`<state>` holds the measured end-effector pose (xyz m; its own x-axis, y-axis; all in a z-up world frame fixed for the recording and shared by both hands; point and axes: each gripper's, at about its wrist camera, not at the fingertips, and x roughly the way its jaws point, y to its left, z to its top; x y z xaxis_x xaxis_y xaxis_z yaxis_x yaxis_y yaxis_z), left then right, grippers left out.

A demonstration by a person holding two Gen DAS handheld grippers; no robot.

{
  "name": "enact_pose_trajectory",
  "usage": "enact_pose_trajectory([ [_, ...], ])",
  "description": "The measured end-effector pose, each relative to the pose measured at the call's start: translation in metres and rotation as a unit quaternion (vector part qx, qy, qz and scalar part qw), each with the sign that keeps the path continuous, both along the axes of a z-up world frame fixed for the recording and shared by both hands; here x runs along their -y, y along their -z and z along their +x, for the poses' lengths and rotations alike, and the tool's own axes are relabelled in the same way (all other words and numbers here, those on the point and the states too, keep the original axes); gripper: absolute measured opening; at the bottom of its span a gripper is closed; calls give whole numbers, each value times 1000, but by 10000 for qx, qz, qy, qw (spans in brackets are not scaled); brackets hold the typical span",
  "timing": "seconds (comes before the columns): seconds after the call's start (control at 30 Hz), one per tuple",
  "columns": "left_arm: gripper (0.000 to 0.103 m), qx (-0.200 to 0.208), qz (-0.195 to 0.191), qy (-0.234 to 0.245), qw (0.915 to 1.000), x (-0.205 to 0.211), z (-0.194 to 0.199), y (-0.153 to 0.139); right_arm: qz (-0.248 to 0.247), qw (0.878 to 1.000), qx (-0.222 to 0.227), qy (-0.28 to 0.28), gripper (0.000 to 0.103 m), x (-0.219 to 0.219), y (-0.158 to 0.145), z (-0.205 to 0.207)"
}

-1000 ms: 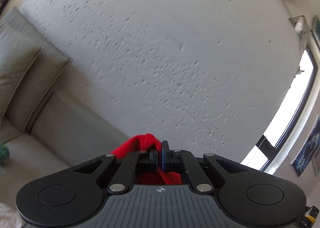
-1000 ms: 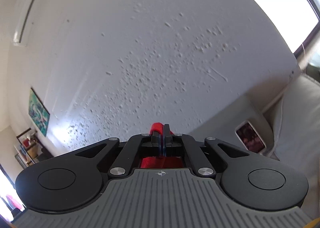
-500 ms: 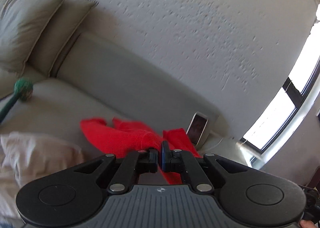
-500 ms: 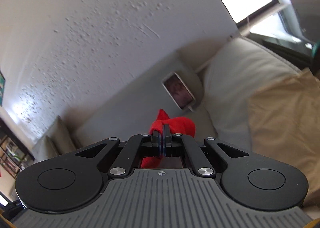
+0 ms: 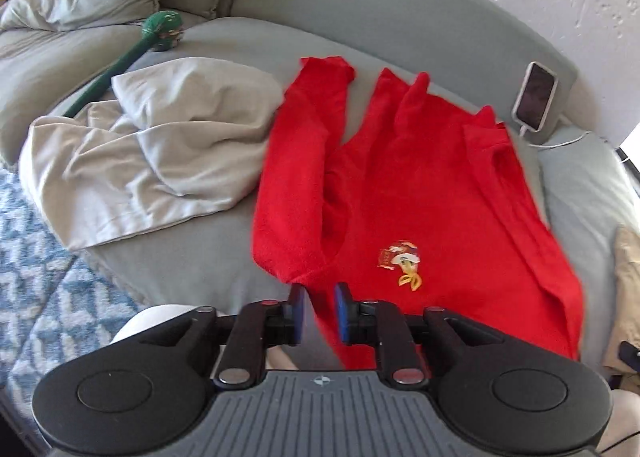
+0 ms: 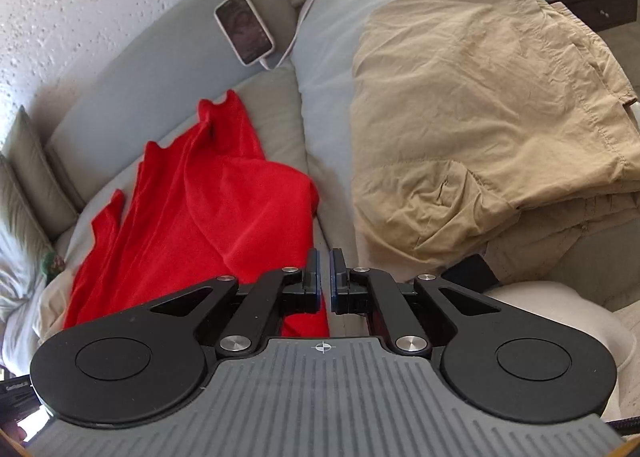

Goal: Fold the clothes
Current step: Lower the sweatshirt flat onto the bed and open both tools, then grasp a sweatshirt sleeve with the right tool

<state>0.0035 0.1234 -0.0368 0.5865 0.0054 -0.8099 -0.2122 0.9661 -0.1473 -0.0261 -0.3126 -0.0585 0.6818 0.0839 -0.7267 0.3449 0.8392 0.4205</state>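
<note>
On sofa (image 5: 208,269): red sweater (image 5: 420,193) dropped, left tongs (image 5: 319,307) opening.

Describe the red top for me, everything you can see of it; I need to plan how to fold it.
The red top is a soft, fleecy, long-sleeved garment with a small yellow-and-white emblem on the chest. It lies spread, rumpled, on the grey sofa, one sleeve stretched toward the backrest beside a pale cloth. Its near edge runs between the left tongs, whose jaws are opening; the right tongs are opening at its other edge.
</note>
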Motion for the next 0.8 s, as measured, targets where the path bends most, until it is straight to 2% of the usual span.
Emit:
enact_pose_trajectory([
  [0.1,40,96,529,-325,9980,3,-13,-10,-20,9998,-19,-220,11,-11,-4,-2],
  [0.17,40,322,529,-160,9980,9,-17,-18,-20,9993,52,-358,30,-19,-12,1],
  [0.23,40,527,324,157,9980,21,-15,-28,-25,9984,173,-535,39,-30,-23,6],
  [0.4,43,984,-149,766,9921,49,3,-51,-112,9923,524,-1118,39,-64,-65,27],
  [0.67,46,1744,-397,887,9799,46,37,-92,-695,9742,1043,-1879,46,-114,-140,66],
  [0.8,57,1845,-345,783,9791,42,67,-84,-822,9680,1112,-2094,49,-133,-156,100],
])
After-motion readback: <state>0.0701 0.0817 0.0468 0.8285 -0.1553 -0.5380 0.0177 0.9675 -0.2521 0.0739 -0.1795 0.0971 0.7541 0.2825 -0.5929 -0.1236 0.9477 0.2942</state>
